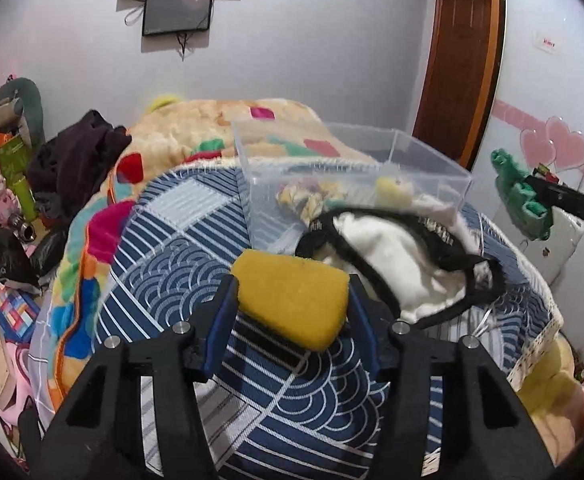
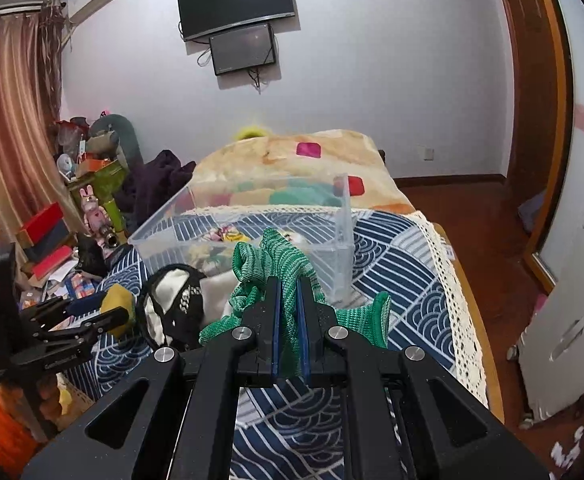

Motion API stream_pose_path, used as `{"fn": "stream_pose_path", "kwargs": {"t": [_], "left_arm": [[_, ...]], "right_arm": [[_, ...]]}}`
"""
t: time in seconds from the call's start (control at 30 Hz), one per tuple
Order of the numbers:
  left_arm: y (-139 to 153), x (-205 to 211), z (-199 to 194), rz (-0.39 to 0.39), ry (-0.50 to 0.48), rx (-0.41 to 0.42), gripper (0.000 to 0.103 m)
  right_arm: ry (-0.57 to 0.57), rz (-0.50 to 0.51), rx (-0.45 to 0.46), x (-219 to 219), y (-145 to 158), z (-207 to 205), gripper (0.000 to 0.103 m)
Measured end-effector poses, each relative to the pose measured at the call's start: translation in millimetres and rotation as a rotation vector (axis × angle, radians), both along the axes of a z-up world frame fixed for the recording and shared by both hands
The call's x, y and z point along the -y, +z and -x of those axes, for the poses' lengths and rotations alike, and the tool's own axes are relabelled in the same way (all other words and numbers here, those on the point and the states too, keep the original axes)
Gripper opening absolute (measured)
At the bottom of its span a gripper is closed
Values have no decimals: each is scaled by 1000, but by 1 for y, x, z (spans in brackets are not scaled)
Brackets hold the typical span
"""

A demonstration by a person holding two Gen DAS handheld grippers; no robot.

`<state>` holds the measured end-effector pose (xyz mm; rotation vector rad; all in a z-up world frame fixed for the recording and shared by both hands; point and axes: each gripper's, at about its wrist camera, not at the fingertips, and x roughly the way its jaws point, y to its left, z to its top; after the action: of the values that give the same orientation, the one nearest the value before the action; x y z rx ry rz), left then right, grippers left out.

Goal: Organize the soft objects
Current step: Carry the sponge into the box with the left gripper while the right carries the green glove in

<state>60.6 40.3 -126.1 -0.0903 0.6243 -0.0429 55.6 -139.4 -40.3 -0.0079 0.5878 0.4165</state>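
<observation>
My left gripper [image 1: 290, 285] is shut on a yellow sponge [image 1: 292, 296] and holds it above the blue patterned bed cover, short of the clear plastic bin [image 1: 424, 160]. It also shows in the right wrist view [image 2: 103, 312] with the sponge [image 2: 117, 298]. My right gripper [image 2: 289, 284] is shut on a green knitted glove [image 2: 275, 264], held in the air before the bin [image 2: 340, 240]; the glove shows in the left wrist view [image 1: 522, 196]. A white and black cloth item [image 1: 396, 264] lies beside the bin. Several soft items lie inside the bin [image 1: 312, 196].
A colourful fleece blanket [image 1: 195, 128] covers the bed's far end. Dark clothes [image 1: 75, 152] lie at the left. Cluttered boxes and toys [image 2: 71, 216] stand left of the bed. A white door [image 2: 564, 320] and wooden floor are on the right.
</observation>
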Motion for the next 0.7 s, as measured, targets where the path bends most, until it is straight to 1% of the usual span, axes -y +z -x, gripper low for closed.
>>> {"fn": "stream_pose_path", "kwargs": {"t": [0.23, 0.4, 0.53, 0.6, 0.7], "left_arm": [[39, -2, -4, 9, -2, 104, 53], [56, 0, -24, 0, -3, 141, 53], [59, 3, -45, -5, -12, 131, 53], [58, 5, -56, -11, -21, 118, 53], [52, 9, -75, -14, -36, 78, 53]], "right_arm": [[34, -17, 54, -16, 17, -12, 7], [53, -14, 88, -35, 27, -26, 7], [64, -9, 97, -49, 30, -40, 7], [72, -10, 86, -55, 29, -49, 7], [75, 8, 66, -65, 23, -59, 7]]}}
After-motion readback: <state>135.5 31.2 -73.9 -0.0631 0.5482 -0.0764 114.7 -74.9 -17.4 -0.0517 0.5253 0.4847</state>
